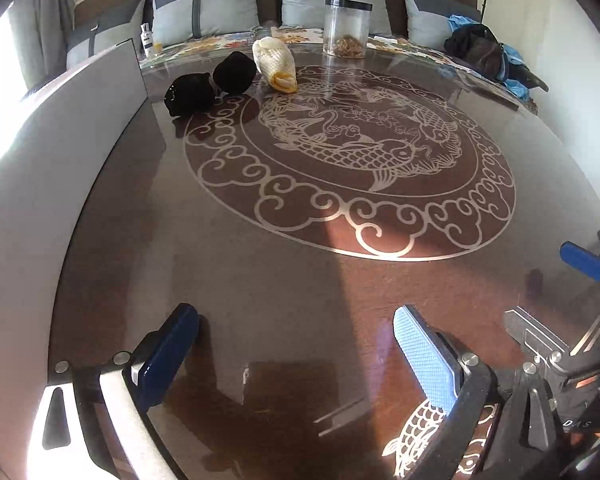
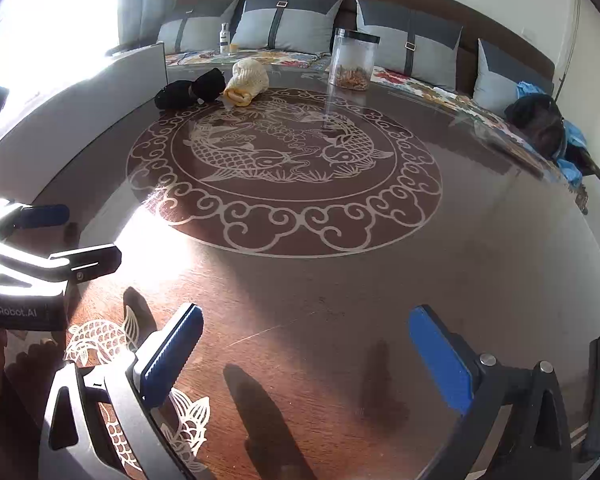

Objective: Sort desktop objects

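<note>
Two black rolled cloth bundles (image 1: 210,82) and a cream and yellow rolled cloth (image 1: 276,64) lie at the far left of the brown glass table (image 1: 300,272). They also show in the right wrist view, the black ones (image 2: 190,90) beside the cream one (image 2: 247,80). A clear jar with a black lid (image 1: 347,28) stands at the far edge; it also shows in the right wrist view (image 2: 352,60). My left gripper (image 1: 296,320) is open and empty above the near table. My right gripper (image 2: 306,320) is open and empty, beside the left one.
A grey panel (image 1: 80,120) stands along the table's left side. A sofa with grey cushions (image 1: 208,8) lies behind the table. A small white bottle (image 1: 146,40) stands at the far left. Dark and blue clothing (image 1: 488,56) lies at the far right.
</note>
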Motion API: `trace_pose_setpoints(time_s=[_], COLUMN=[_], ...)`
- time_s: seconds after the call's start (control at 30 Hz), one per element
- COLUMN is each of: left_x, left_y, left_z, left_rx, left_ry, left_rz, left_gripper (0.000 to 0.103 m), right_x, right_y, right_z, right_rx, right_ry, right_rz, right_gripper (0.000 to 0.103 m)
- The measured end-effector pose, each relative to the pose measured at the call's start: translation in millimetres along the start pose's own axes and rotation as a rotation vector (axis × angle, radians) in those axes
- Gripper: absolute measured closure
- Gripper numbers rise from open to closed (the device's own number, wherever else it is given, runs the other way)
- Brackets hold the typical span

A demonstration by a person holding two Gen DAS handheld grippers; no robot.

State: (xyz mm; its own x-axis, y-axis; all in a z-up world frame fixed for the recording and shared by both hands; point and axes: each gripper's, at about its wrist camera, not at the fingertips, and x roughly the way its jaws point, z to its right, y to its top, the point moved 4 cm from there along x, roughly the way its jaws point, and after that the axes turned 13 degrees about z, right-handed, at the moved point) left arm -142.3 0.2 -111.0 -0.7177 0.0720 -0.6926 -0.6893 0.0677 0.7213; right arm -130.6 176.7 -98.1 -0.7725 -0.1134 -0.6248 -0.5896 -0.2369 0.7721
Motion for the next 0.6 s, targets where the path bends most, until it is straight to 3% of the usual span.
trace_pose_setpoints(time_s=[0.6], left_x=[3], left_y=[0], left_z=[1], left_rx=[0.004], left_ry=[-0.004], left_rz=[0.029], left_gripper=[0.000], right_x=[15], right_y=[-4], right_z=[16], right_rx=[0.102], right_ry=[0.031], right_rz=[-0.044], right_gripper=[0.000])
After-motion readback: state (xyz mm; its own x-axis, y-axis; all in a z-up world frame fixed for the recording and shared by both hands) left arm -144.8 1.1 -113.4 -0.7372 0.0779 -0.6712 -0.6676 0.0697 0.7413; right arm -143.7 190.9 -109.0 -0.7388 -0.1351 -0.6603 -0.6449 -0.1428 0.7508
